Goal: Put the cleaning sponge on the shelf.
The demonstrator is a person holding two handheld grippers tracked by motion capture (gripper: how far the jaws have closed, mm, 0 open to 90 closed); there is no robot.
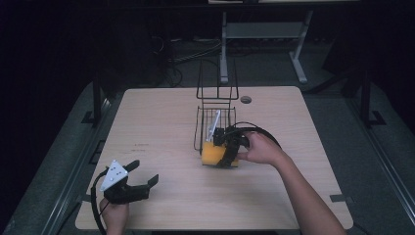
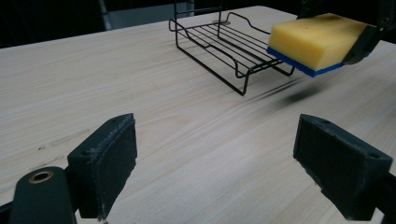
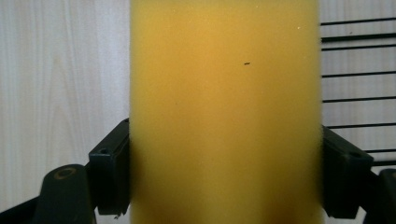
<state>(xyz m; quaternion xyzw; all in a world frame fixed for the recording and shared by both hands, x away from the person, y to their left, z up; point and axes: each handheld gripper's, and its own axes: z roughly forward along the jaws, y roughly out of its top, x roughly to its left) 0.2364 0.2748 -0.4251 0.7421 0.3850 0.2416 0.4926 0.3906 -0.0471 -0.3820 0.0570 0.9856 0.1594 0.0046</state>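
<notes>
A yellow sponge with a blue underside hangs a little above the wooden table, just off the near end of a black wire rack. My right gripper is shut on the sponge, one jaw pressed on each long side. The rack's wires pass under the right edge of that view. My left gripper stands open near the front left of the table. Between its jaws there is only bare wood. Farther off are the rack and the lifted sponge with its shadow below.
The rack has a tall wire back at its far end. A round cable hole sits near the table's far edge. Behind the table stands a white desk frame on a dark floor with cables.
</notes>
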